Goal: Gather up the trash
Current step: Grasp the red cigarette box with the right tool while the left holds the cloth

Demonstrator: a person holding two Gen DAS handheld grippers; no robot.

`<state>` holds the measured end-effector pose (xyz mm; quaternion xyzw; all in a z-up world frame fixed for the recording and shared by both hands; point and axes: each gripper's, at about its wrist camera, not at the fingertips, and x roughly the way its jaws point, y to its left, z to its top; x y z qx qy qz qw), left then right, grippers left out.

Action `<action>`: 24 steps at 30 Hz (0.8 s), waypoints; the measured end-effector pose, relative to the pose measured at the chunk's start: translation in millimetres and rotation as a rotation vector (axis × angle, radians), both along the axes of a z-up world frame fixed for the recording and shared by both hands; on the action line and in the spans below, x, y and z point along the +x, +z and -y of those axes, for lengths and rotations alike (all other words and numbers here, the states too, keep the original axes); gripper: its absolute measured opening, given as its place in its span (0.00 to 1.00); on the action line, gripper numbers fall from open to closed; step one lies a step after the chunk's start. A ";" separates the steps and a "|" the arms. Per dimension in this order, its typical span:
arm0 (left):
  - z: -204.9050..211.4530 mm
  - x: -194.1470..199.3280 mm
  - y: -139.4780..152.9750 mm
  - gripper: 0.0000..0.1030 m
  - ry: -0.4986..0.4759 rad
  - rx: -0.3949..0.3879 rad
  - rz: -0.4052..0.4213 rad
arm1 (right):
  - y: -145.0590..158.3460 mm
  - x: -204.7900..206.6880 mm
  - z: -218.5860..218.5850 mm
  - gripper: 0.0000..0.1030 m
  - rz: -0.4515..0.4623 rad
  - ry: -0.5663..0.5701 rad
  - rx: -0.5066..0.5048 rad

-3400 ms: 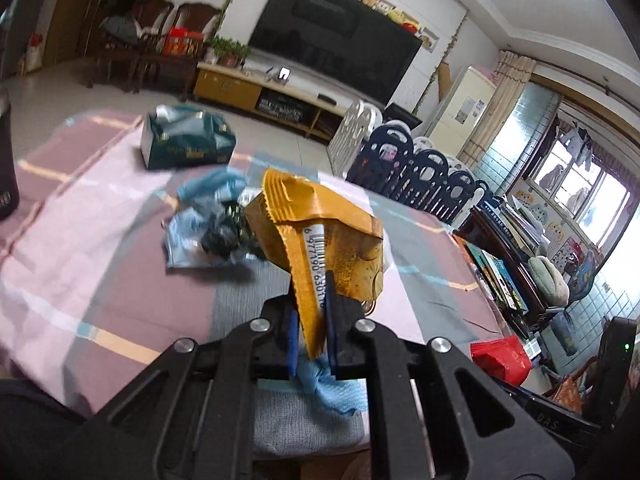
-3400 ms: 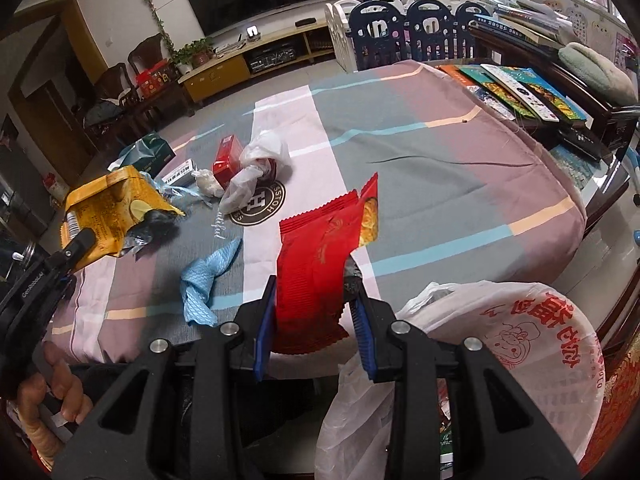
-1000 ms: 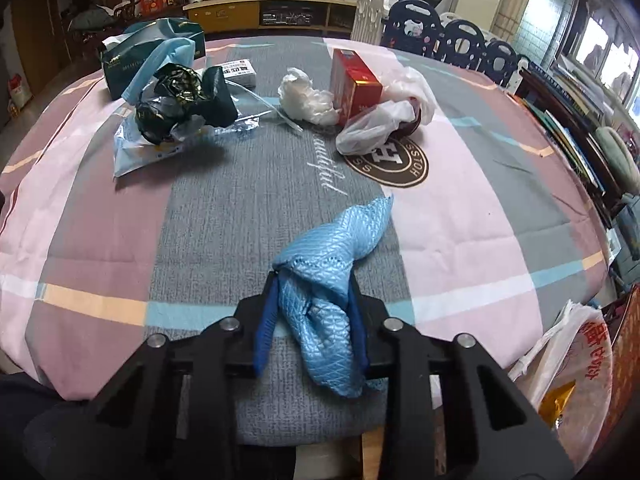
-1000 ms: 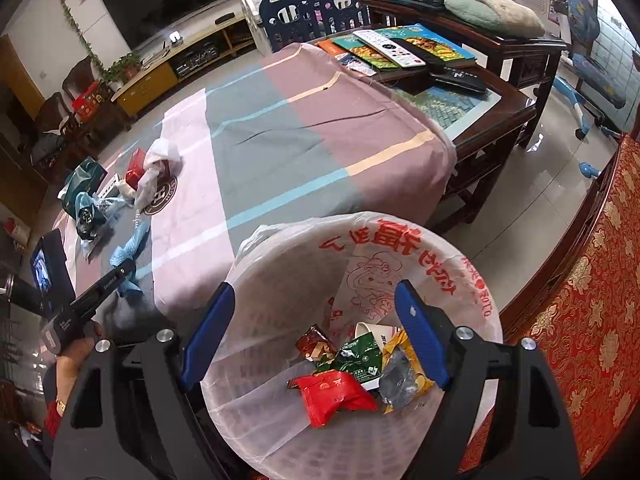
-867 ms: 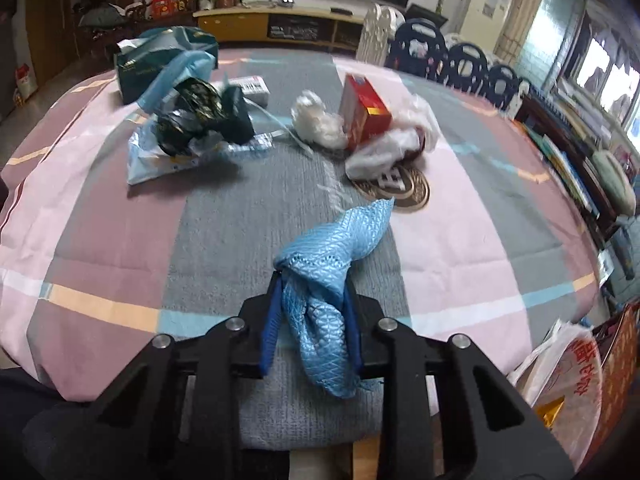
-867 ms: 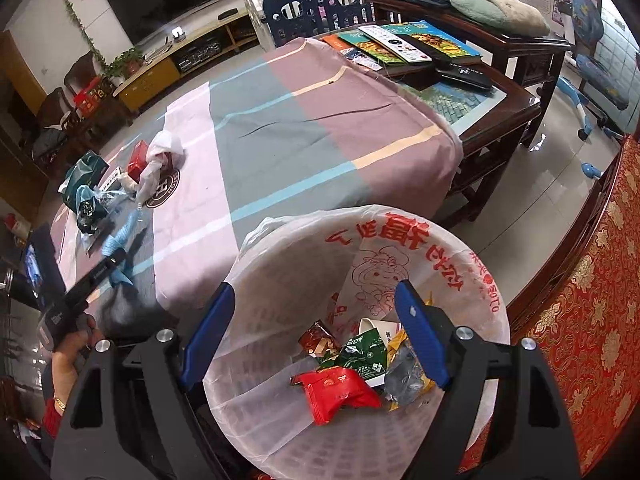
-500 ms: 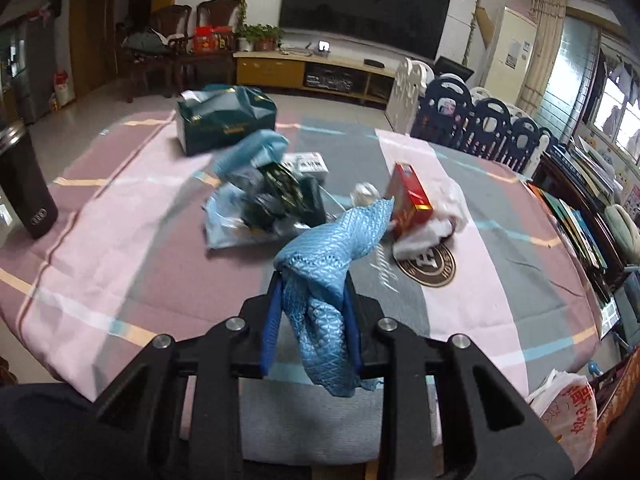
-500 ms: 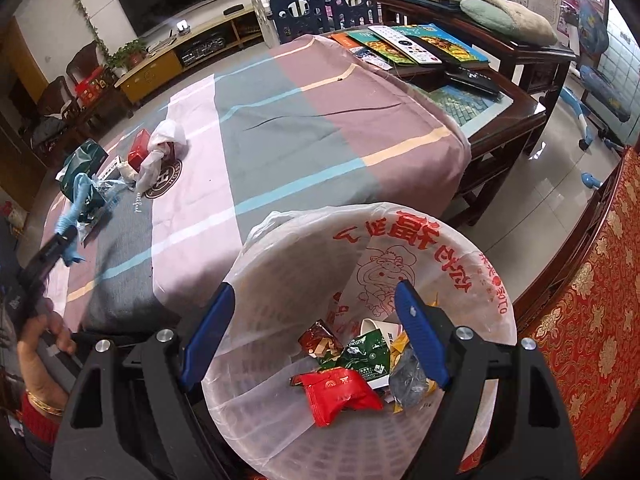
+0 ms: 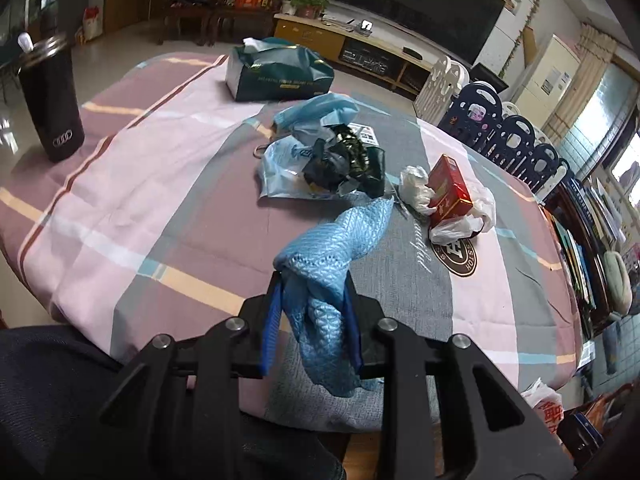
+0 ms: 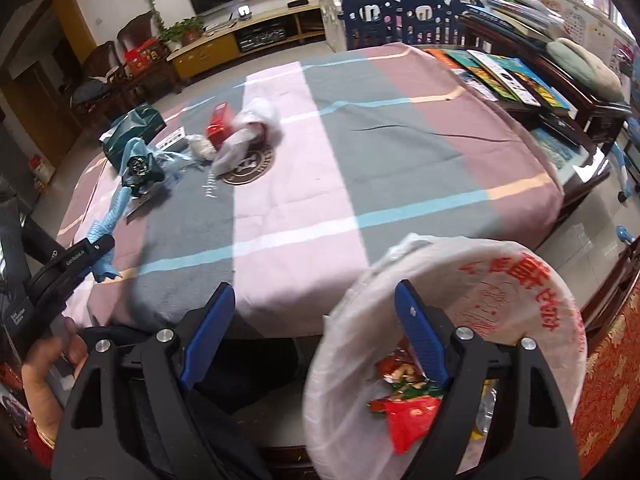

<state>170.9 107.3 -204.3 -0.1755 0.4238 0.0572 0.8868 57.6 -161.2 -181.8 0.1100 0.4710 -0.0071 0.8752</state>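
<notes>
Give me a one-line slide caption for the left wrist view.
Left gripper clamps a blue cloth above the table's striped cover.

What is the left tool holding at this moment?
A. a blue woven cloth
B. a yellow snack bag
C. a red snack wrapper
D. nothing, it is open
A: the left tool is shut on the blue woven cloth, which sticks up from between its blue pads above the table; the right wrist view shows the same cloth hanging from that tool.
</notes>
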 end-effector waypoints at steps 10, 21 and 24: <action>-11.3 3.7 -12.4 0.28 0.025 -0.089 -0.024 | 4.5 41.2 -35.1 0.79 0.022 0.053 -0.046; -8.0 11.5 -11.7 0.28 0.046 -0.051 0.026 | 25.2 68.2 -75.3 0.86 0.183 0.093 -0.228; -5.2 12.6 -9.5 0.28 0.033 -0.041 0.040 | 21.8 65.6 -79.7 0.86 0.197 0.112 -0.266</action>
